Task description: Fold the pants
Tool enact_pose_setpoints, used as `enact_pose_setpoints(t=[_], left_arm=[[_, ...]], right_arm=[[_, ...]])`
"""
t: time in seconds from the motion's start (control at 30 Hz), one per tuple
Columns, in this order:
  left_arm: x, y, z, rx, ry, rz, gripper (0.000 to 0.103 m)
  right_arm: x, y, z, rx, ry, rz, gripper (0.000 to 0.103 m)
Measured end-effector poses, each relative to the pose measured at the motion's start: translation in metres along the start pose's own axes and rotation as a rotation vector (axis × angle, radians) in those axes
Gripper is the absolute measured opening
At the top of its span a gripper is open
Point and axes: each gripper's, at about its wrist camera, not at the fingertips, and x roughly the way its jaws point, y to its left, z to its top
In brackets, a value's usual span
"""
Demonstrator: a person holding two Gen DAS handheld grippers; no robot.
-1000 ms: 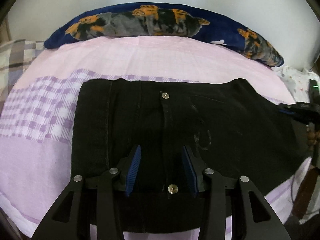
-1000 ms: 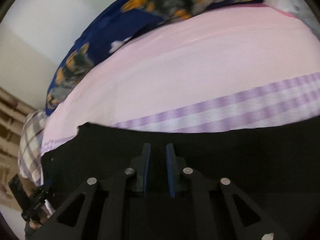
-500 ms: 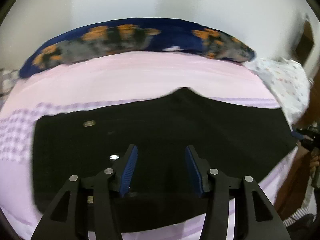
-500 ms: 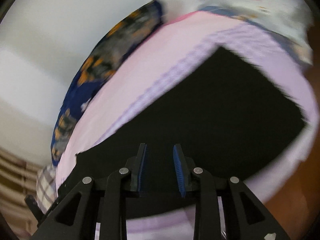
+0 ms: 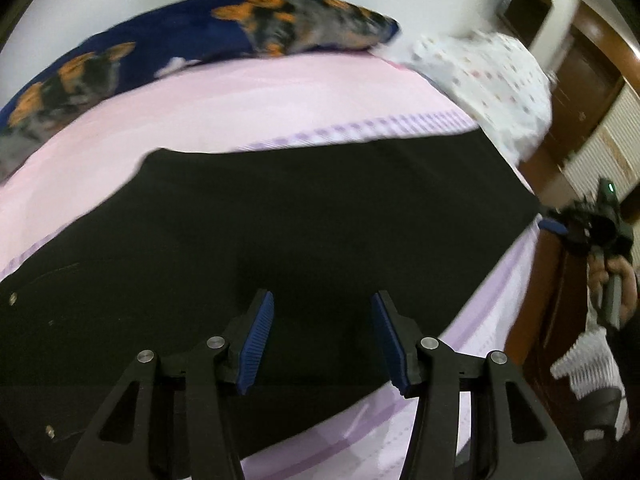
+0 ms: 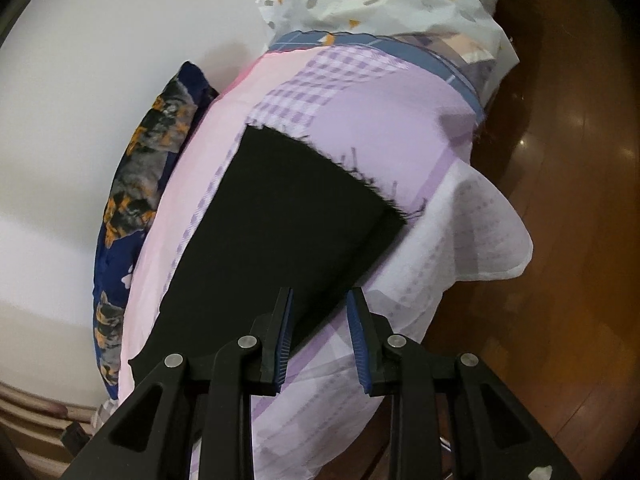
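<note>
Left wrist view: low over the near edge of the bed (image 5: 472,344), close to the black pants (image 5: 320,220), facing across to the far-edge pillow (image 5: 208,36) and wall. Right wrist view: at the bed's (image 6: 400,132) near edge, looking along the pants (image 6: 280,216) toward the frayed hem. Shared: pants, pillow (image 6: 140,184), patterned cloth.

You have no readable text, label, brand, number or sign in either view.
</note>
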Motion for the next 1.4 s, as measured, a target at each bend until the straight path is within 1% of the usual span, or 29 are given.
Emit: enact_pose_setpoints(t=[0.07, 0.13, 0.3, 0.33, 0.4, 0.47, 0.53, 0.6, 0.67, 0.73, 0.8, 0.87, 0.9, 0.93, 1.0, 1.03, 1.17, 1.27, 1.4], left_arm=[[0.007, -0.008, 0.0, 0.024, 0.02, -0.001, 0.052], [0.014, -0.01, -0.001, 0.026, 0.043, 0.004, 0.052], [0.028, -0.001, -0.009, -0.01, 0.08, 0.034, 0.052], [0.028, 0.0, -0.01, -0.016, 0.071, 0.036, 0.052], [0.028, 0.001, -0.012, -0.018, 0.062, 0.039, 0.052], [0.028, 0.0, -0.013, -0.01, 0.054, 0.046, 0.052], [0.028, -0.002, -0.014, -0.005, 0.045, 0.053, 0.053], [0.028, 0.0, -0.013, -0.009, 0.04, 0.054, 0.053], [0.027, 0.003, -0.012, -0.043, 0.036, 0.038, 0.054], [0.023, 0.013, -0.01, -0.119, 0.021, -0.008, 0.054], [0.013, 0.026, -0.01, -0.197, -0.011, -0.052, 0.054], [-0.001, 0.037, -0.01, -0.24, -0.052, -0.055, 0.054], [-0.006, 0.04, -0.01, -0.25, -0.066, -0.052, 0.054], [-0.013, 0.045, -0.011, -0.261, -0.081, -0.05, 0.054], [-0.028, 0.056, -0.015, -0.287, -0.113, -0.046, 0.054], [-0.033, 0.061, -0.017, -0.3, -0.123, -0.047, 0.054], [-0.055, 0.085, -0.031, -0.36, -0.161, -0.036, 0.054], [-0.067, 0.104, -0.045, -0.406, -0.18, -0.026, 0.054], [-0.076, 0.121, -0.061, -0.456, -0.191, -0.029, 0.054]], right_arm=[[0.002, -0.005, 0.002, 0.01, -0.001, -0.001, 0.029], [0.002, -0.009, 0.006, 0.02, -0.015, 0.013, 0.029], [0.007, -0.01, 0.021, 0.029, -0.046, 0.016, 0.03], [0.008, -0.01, 0.023, 0.03, -0.053, 0.019, 0.029], [0.009, -0.01, 0.026, 0.033, -0.058, 0.019, 0.026], [0.011, -0.01, 0.028, 0.028, -0.064, 0.005, 0.011], [0.008, -0.006, 0.028, 0.023, -0.077, 0.01, 0.009], [0.002, 0.003, 0.027, -0.002, -0.098, 0.018, 0.009], [-0.004, 0.021, 0.027, -0.035, -0.104, 0.059, 0.009], [-0.006, 0.047, 0.026, -0.078, -0.082, 0.121, 0.008], [-0.006, 0.072, 0.022, -0.131, -0.064, 0.153, 0.009], [0.002, 0.109, 0.013, -0.206, -0.023, 0.203, 0.009], [0.005, 0.121, 0.01, -0.227, -0.009, 0.221, 0.009], [0.013, 0.143, 0.002, -0.266, 0.023, 0.252, 0.009], [0.024, 0.173, -0.011, -0.314, 0.069, 0.293, 0.009], [0.031, 0.188, -0.023, -0.342, 0.097, 0.32, 0.009], [0.061, 0.248, -0.083, -0.465, 0.233, 0.404, 0.009], [0.084, 0.278, -0.134, -0.552, 0.352, 0.446, 0.009], [0.11, 0.301, -0.196, -0.686, 0.511, 0.443, 0.009]])
